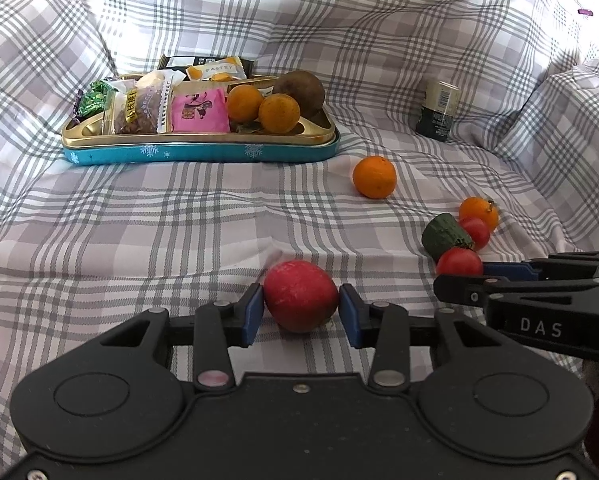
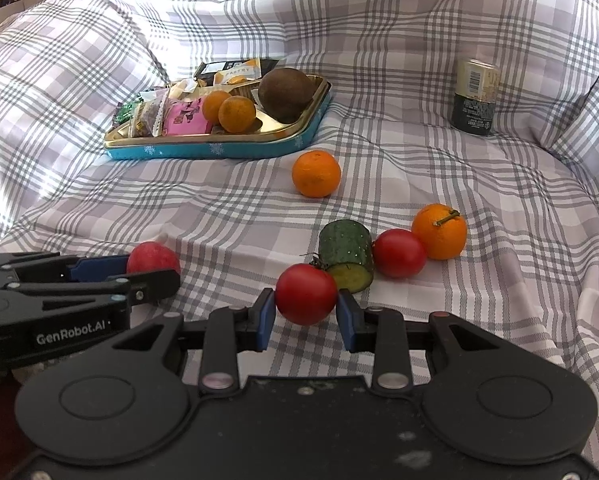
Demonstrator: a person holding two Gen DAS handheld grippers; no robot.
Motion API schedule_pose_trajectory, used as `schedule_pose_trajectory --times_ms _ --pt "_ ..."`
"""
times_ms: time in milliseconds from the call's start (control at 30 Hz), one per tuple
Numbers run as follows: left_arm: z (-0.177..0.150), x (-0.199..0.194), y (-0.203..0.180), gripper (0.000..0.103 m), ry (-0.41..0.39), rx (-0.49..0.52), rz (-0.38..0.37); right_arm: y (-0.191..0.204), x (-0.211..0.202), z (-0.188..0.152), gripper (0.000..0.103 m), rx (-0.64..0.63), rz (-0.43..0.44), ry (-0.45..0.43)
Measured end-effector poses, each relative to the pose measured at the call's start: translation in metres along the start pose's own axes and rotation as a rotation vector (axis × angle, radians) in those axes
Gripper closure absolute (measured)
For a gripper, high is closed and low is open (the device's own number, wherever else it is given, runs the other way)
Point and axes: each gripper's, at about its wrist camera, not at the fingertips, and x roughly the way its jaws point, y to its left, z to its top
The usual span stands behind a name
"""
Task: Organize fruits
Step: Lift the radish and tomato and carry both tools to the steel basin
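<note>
**Both grippers closed on red fruit, tray waiting at the back**

Where the checked grey-and-white cloth (image 1: 179, 220) spreads over the whole surface and rises in folds behind, we see everything else lying on it. Largest on it is the blue tin tray (image 1: 203, 151) with a gold inner rim, set toward the far left. It holds snack packets on its left side, among them a pink packet (image 1: 198, 112), and on its right side two small oranges (image 1: 279, 113) touching each other, with a brown round fruit (image 1: 303, 90) just behind them.

Next in size, our left gripper (image 1: 300, 307) has its blue pads against both sides of a red apple (image 1: 299, 295) that rests on the cloth near us; the left pad clearly touches, and the right pad looks pressed on too, though we judge that contact less surely. Our right gripper (image 2: 306, 307) is clamped on a red tomato (image 2: 306, 299), its pads tight on either side.

Far right, well apart from the tray, stands a dark can (image 2: 475, 96) with a pale upper label, upright.

Between tray and grippers lies a loose orange (image 2: 316, 173) by itself. To the right sits a cluster: a short cucumber piece (image 2: 346, 254) lying just behind the held tomato, a second tomato (image 2: 399, 253) touching it, and an orange with a stem (image 2: 440, 232) against that tomato.
</note>
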Motion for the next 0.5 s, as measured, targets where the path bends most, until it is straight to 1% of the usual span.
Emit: schedule_pose_trajectory --times_ms 233,500 --pt "0.000 -0.005 0.003 0.054 -0.025 -0.009 -0.006 0.000 -0.004 -0.001 0.068 0.010 0.017 -0.022" --pt "-0.001 -0.013 0.000 0.054 -0.062 0.010 -0.029 0.001 -0.007 -0.003 0.068 -0.004 -0.017 -0.060"
